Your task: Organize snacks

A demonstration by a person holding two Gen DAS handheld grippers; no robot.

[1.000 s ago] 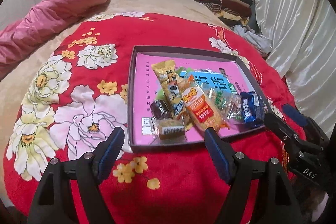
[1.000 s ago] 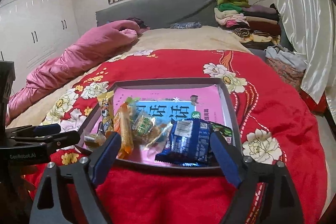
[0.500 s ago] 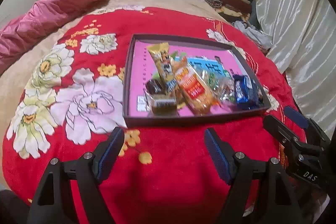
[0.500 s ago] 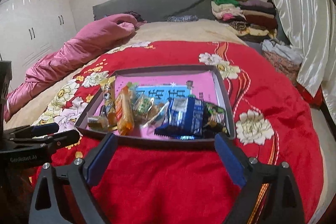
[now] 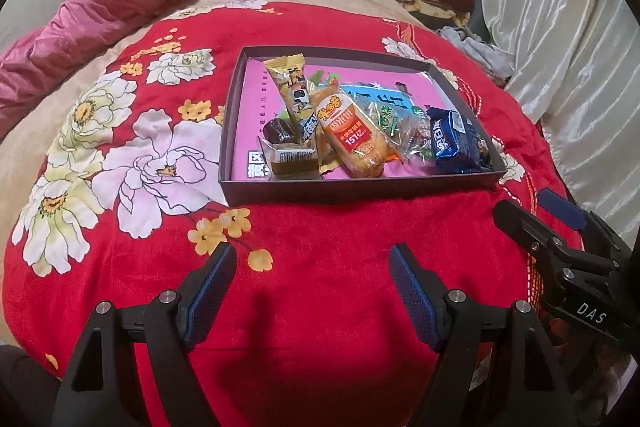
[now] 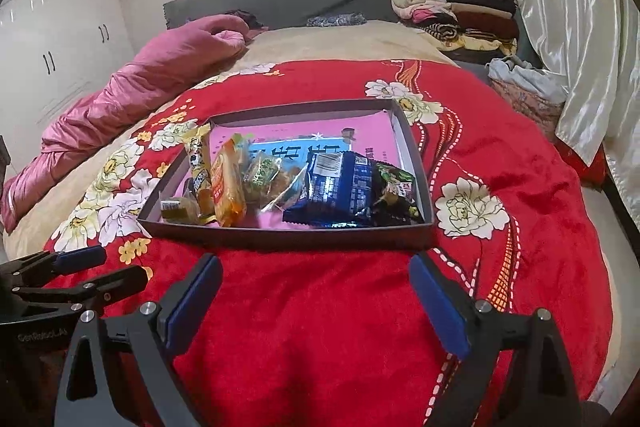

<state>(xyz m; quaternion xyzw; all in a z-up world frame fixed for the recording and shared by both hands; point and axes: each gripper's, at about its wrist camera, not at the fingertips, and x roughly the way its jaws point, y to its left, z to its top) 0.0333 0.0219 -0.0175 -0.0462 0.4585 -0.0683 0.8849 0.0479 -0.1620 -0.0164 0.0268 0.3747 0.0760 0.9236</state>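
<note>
Change since earlier: both grippers are sitting further back from the tray than a second ago; the blue packet, then framed between the right gripper's fingers, is now lying in the tray beyond them; the right jaws are standing wider than they were.
Left gripper (image 5: 311, 285): released, jaws apart, nothing between them; hovering over the red floral blanket (image 5: 328, 227) short of the tray's near wall.
Right gripper (image 6: 316, 293): released and empty, jaws spread wide; also hanging over bare blanket on the near side of the tray.
Tray (image 6: 288, 239): dark shallow box with a pink printed liner, resting on the blanket on the bed.
Snacks: all lying inside the tray, crowded toward its near edge; yellow bar (image 5: 289, 83) at the left, orange cracker pack (image 5: 352, 131) overlapping it, clear-wrapped candies (image 6: 266, 175) in the middle, blue packet (image 6: 340, 183) and dark green packet (image 6: 396, 193) at the right, small brown pieces (image 5: 280, 135) in the near left corner.
Progress: judging by the layout, everything is gathered but not sorted.
Risk: wrappers are overlapping, so a grab may be pinching two at once; the soft blanket may be letting the tray tip under a push on its wall; slick foil could be slipping from the pads.
</note>
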